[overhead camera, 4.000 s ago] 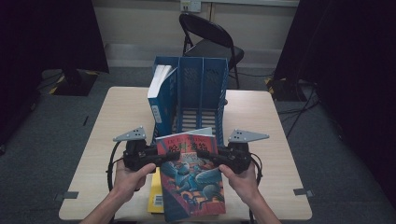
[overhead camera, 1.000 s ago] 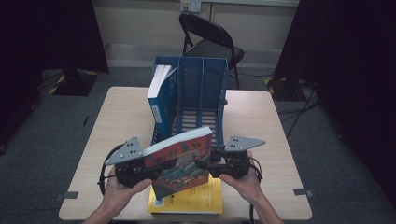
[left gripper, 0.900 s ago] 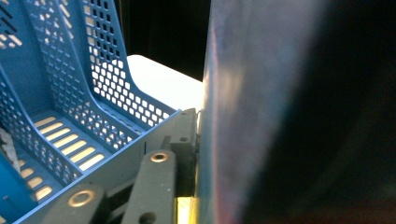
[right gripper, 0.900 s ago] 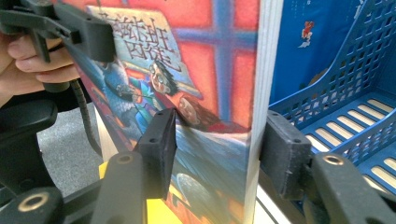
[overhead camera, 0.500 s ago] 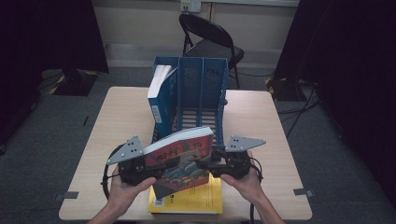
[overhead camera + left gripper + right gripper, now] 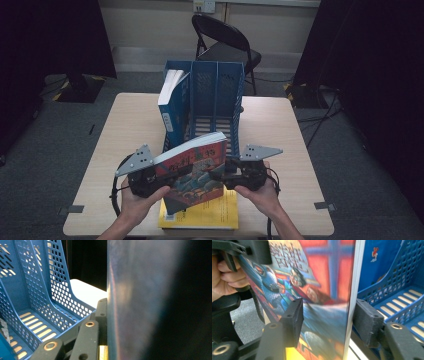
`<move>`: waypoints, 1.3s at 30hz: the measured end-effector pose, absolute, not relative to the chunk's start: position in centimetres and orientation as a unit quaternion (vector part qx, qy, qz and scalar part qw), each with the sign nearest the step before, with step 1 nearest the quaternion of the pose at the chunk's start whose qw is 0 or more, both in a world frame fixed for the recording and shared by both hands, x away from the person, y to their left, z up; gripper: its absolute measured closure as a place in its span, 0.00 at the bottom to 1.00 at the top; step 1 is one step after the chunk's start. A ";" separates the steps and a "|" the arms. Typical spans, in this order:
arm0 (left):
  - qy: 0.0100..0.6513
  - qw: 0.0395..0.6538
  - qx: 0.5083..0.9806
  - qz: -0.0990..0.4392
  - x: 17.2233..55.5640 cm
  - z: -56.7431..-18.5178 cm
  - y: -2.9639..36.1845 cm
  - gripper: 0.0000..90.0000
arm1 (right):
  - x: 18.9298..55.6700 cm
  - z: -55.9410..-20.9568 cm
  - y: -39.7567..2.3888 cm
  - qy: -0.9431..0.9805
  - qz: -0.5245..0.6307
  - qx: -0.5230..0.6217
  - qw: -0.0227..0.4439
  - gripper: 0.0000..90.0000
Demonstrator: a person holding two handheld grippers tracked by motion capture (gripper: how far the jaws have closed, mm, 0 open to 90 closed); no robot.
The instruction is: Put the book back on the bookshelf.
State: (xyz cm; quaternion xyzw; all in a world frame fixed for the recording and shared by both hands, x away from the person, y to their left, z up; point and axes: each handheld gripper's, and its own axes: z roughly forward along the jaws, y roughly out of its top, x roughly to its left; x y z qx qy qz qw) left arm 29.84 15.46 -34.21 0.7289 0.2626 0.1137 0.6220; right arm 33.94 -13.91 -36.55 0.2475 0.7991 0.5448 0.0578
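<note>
The illustrated book [image 6: 192, 167] is held tilted above the near edge of the table [image 6: 280, 135], directly in front of the blue file rack [image 6: 215, 95]. Its glossy cover — red, blue and orange artwork — faces the person; the pale page block forms the upper edge.

The left gripper [image 6: 150, 177] clamps the book's left edge. In the left gripper view one black jaw lies flat against the smooth, reflective cover [image 6: 130, 300]; its jaws have just been closing, with the book between them.

The right gripper [image 6: 235, 176] straddles the book's right edge. In the right gripper view the book [image 6: 322, 297] stands between two rectangular, matte black pads: the left pad touches the cover, while the right pad stands just clear of the white page edge. Its jaws have just been opening, so this grip is loose rather than clamped.

The rack is rigid perforated plastic — square holes in the walls, slotted floor — with three upright compartments. A blue softcover book [image 6: 172, 107] leans in the left compartment. A flat yellow book [image 6: 210, 212] lies on the light wood-grain tabletop beneath the held book.
</note>
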 end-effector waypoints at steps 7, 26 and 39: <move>0.283 0.622 0.720 0.115 30.0 -34.3 16.1 0.83 | 33.7 -37.0 -14.8 0.801 0.538 0.258 0.056 0.46; 0.329 0.604 0.718 0.107 30.6 -33.6 18.0 0.83 | 32.6 -40.5 -18.7 0.804 0.504 0.311 0.053 0.41; 0.336 0.606 0.712 0.111 31.1 -32.0 18.2 0.83 | 33.0 -41.3 -18.3 0.810 0.494 0.314 0.047 0.38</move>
